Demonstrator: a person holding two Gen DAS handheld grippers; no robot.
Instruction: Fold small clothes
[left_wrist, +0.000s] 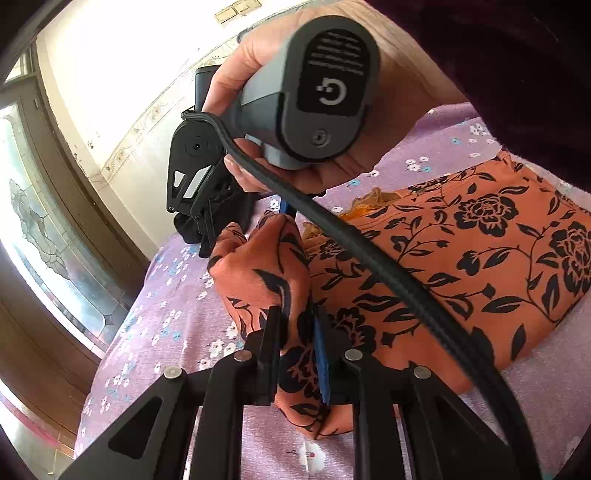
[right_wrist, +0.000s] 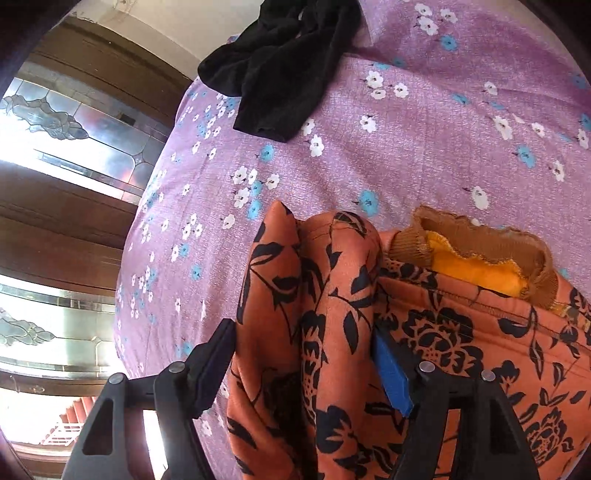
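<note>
An orange garment with a black flower print (left_wrist: 461, 258) lies on the purple flowered bedsheet (left_wrist: 166, 314). My left gripper (left_wrist: 297, 314) is shut on a raised fold of it, and the cloth is pinched between the black pad and the blue pad. A hand holds my right gripper (left_wrist: 245, 218) just beyond that fold. In the right wrist view the right gripper (right_wrist: 303, 332) stands open and wide, with a hump of the orange garment (right_wrist: 332, 295) between its fingers. The black finger (right_wrist: 214, 365) stays clear of the cloth, and the blue pad (right_wrist: 391, 376) lies against it.
A brown and yellow knit piece (right_wrist: 480, 266) rests on the orange garment's far edge. A crumpled black garment (right_wrist: 280, 66) lies farther back on the bedsheet (right_wrist: 406, 129). A black cable (left_wrist: 388, 280) crosses the left wrist view. A wooden door with glass panels (left_wrist: 33, 206) stands beyond the bed's left edge.
</note>
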